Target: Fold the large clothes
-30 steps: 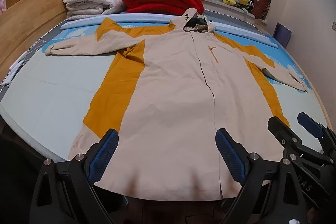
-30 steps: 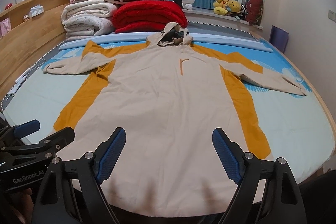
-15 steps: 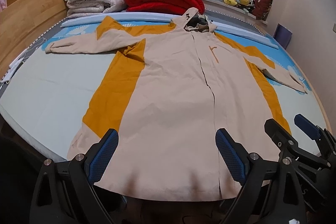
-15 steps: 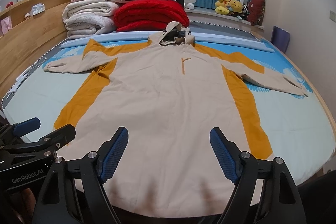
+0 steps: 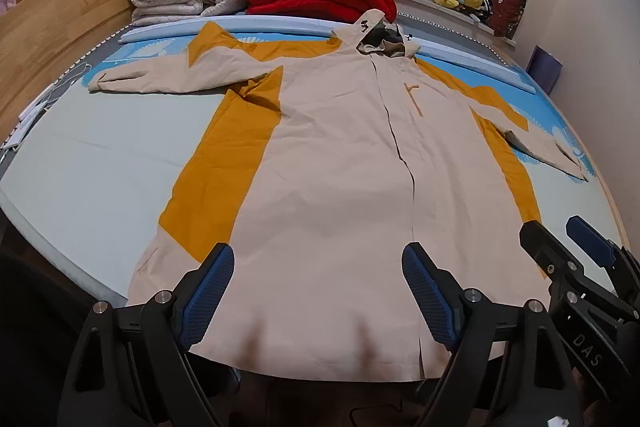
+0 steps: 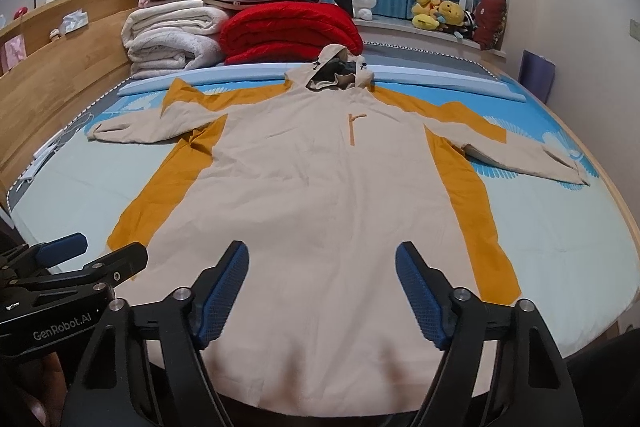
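Observation:
A long beige hooded coat (image 5: 340, 187) with mustard side panels lies flat and face up on the bed, sleeves spread out, hood at the far end. It also shows in the right wrist view (image 6: 320, 195). My left gripper (image 5: 316, 291) is open and empty, hovering over the coat's hem left of the zip line. My right gripper (image 6: 322, 291) is open and empty above the hem's middle. The right gripper shows at the right edge of the left wrist view (image 5: 576, 259); the left gripper shows at the left edge of the right wrist view (image 6: 80, 263).
The bed sheet (image 6: 560, 227) is pale blue. Folded white blankets (image 6: 172, 39) and a red quilt (image 6: 288, 31) are stacked at the far end. A wooden headboard (image 6: 52, 79) runs along the left. Plush toys (image 6: 440, 13) sit on the sill by blue curtains.
Both grippers have shifted slightly forward over the coat's hem. Both stay open. The coat has not moved.

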Motion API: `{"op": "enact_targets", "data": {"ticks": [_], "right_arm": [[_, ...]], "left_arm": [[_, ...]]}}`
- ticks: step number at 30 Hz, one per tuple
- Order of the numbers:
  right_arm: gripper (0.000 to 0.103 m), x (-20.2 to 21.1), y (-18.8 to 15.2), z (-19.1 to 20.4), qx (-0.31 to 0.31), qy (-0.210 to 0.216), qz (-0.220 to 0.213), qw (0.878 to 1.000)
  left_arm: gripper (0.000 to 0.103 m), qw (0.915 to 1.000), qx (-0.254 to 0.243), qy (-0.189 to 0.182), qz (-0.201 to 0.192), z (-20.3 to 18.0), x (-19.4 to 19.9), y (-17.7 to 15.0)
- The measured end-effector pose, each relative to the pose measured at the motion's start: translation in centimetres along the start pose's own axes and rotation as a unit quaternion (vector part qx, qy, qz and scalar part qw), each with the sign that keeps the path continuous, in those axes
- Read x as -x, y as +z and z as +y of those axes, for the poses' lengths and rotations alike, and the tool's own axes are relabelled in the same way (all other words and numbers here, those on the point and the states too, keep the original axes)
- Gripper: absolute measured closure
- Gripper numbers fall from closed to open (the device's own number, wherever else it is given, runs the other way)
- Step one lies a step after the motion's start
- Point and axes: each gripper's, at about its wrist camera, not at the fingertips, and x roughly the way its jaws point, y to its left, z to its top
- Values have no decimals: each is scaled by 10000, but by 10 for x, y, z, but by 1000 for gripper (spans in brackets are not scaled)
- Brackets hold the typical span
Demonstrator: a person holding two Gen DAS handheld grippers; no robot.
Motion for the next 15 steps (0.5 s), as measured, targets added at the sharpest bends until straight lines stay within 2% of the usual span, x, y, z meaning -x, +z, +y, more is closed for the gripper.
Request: {"op": "enact_targets", "data": {"ticks": [11, 14, 15], "right_arm": [[34, 2, 2, -2, -11, 18, 6, 10000], [34, 2, 2, -3, -16, 18, 23, 10000], [34, 3, 3, -4, -26, 17, 15, 10000]], "left_arm": [[21, 10000, -30, -25, -24, 0, 1, 1], [28, 10000, -28, -37, -27, 0, 2, 1], [34, 10000, -27, -47, -41, 1, 3, 3]]}}
